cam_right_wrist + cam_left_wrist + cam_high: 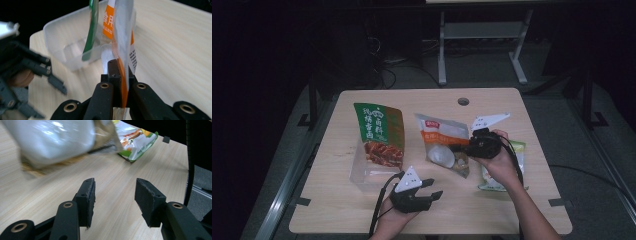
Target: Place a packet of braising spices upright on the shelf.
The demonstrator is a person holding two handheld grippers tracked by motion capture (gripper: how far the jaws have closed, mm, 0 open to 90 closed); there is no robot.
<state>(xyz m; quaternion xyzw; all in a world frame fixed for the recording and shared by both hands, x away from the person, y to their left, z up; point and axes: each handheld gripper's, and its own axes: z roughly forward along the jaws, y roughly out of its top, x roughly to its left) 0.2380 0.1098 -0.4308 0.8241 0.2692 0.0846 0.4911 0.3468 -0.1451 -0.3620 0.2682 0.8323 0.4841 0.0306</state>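
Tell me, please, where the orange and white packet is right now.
In the high view the orange and white packet hangs mid-table, pinched by the right gripper, between the green bag in the clear container and a light green packet.

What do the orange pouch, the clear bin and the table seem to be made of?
Orange pouch: thin plastic film, glossy, partly see-through; it creases and hangs flat where the right gripper pinches it.
Clear bin: rigid translucent plastic, slightly frosted; the table shows through its walls.
Table: pale wood-look top, probably laminate; it shows even grain lines and a smooth matte surface.
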